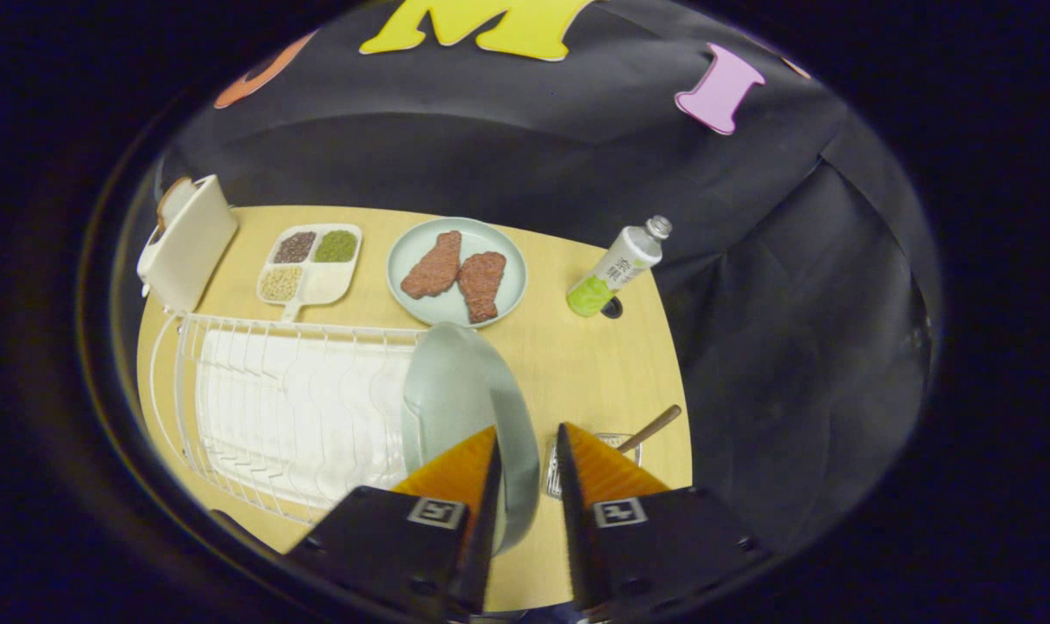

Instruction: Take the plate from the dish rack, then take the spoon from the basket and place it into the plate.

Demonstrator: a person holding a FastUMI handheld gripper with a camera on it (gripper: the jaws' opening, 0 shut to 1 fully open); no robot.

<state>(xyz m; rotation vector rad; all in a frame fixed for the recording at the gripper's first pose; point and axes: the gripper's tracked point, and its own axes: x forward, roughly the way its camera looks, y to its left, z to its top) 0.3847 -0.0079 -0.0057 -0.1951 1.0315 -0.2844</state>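
A pale grey-green plate stands on edge at the right end of the white wire dish rack. My gripper is open, and the plate's near rim runs up between the two fingers. The left finger lies against the rim, while a gap shows between the rim and the right finger. A small wire basket sits just behind the right finger, mostly hidden by it. The spoon's brown wooden handle sticks out of the basket, slanting up to the right.
Beyond the rack lie a white toaster holding bread, a divided tray of grains, a round plate with two meat pieces, and a tilted bottle. The wooden table's right edge lies just past the basket.
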